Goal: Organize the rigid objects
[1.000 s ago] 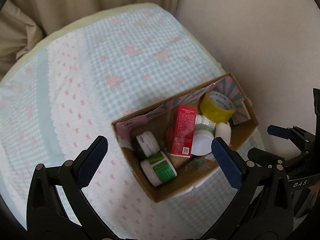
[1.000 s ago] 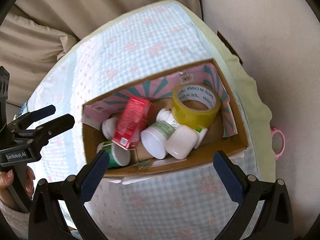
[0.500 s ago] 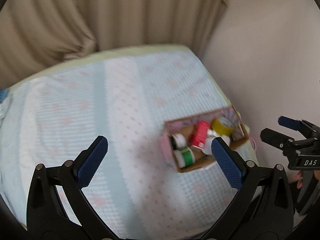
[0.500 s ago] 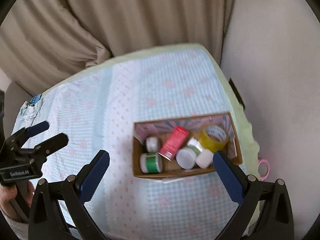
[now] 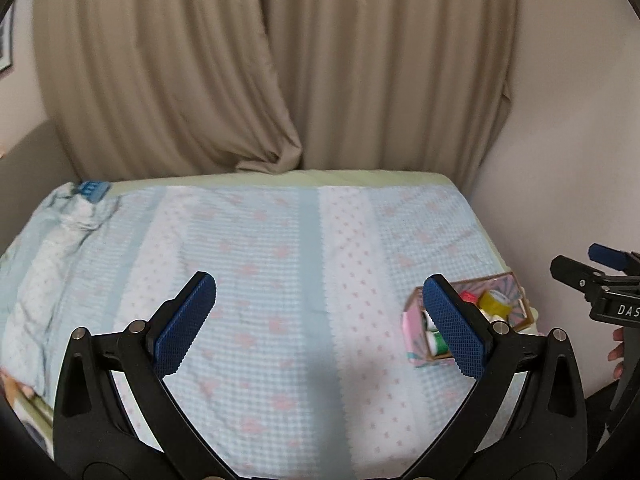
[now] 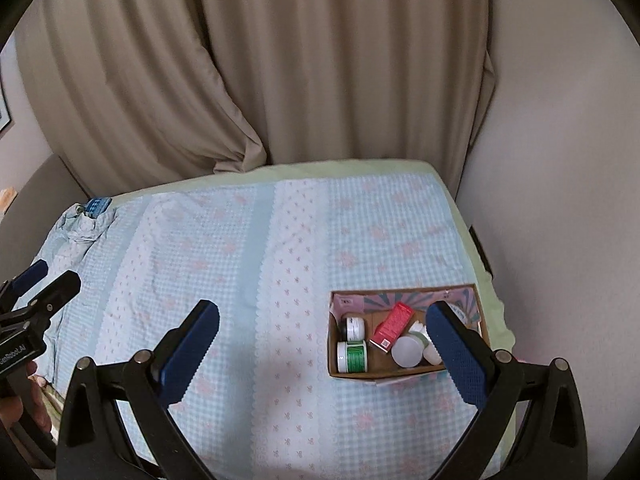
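A cardboard box (image 6: 383, 374) with a pink patterned lining sits on the checked bedspread (image 6: 224, 264) near its right front corner. Inside lie a red carton (image 6: 394, 325), a green-labelled jar (image 6: 353, 357), a small white jar (image 6: 354, 329) and a white-lidded jar (image 6: 405, 352). The left wrist view shows the same box (image 5: 414, 341) with a yellow tape roll (image 5: 494, 302) in it. My left gripper (image 5: 319, 284) is open and empty, well back from the box. My right gripper (image 6: 323, 310) is also open and empty, high above the bed, its right finger covering part of the box.
Beige curtains (image 6: 320, 80) hang behind the bed and a pale wall (image 6: 560, 200) runs along its right side. A bunched cloth with a small blue item (image 6: 97, 206) lies at the far left corner. A hand (image 6: 24, 404) holds the left gripper's handle.
Both grippers have drawn back and up from close above the box. The box now looks small at the right, and the whole bed and the curtains have come into view.
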Tool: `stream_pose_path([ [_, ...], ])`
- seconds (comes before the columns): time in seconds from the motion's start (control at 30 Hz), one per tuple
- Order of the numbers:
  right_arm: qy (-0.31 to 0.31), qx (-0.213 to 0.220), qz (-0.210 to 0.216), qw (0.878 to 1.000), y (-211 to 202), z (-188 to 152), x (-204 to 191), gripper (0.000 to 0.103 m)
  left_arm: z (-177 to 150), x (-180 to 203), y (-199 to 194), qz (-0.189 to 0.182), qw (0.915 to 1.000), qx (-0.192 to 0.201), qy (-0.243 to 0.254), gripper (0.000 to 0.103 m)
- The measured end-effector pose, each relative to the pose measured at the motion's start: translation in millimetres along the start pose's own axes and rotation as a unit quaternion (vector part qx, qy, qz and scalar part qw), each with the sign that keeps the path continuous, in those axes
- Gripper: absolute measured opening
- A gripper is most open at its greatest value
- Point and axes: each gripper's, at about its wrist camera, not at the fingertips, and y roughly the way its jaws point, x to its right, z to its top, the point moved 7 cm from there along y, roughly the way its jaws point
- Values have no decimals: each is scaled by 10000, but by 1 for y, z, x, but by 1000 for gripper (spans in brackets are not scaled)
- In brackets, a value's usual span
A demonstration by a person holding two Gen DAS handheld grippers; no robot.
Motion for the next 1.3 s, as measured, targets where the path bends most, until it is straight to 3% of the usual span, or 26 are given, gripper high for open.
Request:
stream_pose_path([
  [0.27, -168, 325, -165, 9992, -17, -5, -24, 103, -10, -21, -20, 135, 9997, 195, -81, 103],
  [1.3, -59, 437, -310, 9985, -29, -1, -17, 103, -4, -9, -22, 68, 9993, 350, 60, 103],
])
